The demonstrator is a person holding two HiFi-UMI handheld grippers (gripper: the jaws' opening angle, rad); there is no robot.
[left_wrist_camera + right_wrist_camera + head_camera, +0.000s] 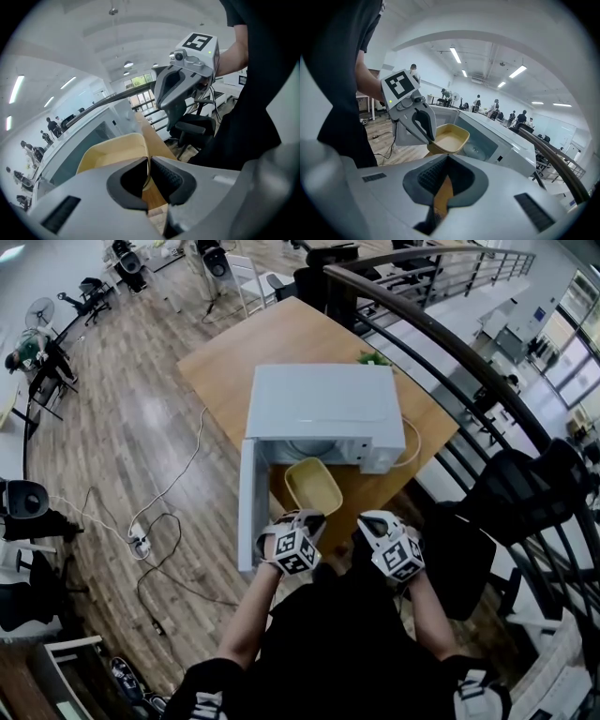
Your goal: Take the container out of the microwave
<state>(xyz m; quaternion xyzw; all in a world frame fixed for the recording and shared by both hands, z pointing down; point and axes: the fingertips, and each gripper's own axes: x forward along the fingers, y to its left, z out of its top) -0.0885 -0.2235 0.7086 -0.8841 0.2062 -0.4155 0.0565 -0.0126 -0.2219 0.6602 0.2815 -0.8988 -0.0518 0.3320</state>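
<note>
In the head view, a white microwave sits on a wooden table, its door swung wide open at the 7 o'clock side of the box. The container is out of the cavity, just in front of the opening at 6 o'clock. It is a pale yellow, shallow tub with rounded corners and a thin, smooth rim, and it looks empty. The left gripper reaches its near rim, and the right gripper is just beside it at 3 o'clock. A dark curved railing runs past the table, a black chair stands at 3 o'clock, and a cable trails over the wood floor at 9 o'clock.

In the left gripper view, the two ribbed black pads are clamped on the container's thin side wall, one inside and one outside. The right gripper hangs at 1 o'clock, clear of the tub.

In the right gripper view, its jaws are pressed together at the tips with nothing between them; only the brown table shows below. At 11 o'clock the left gripper pinches the container's rim, with the open microwave behind.
</note>
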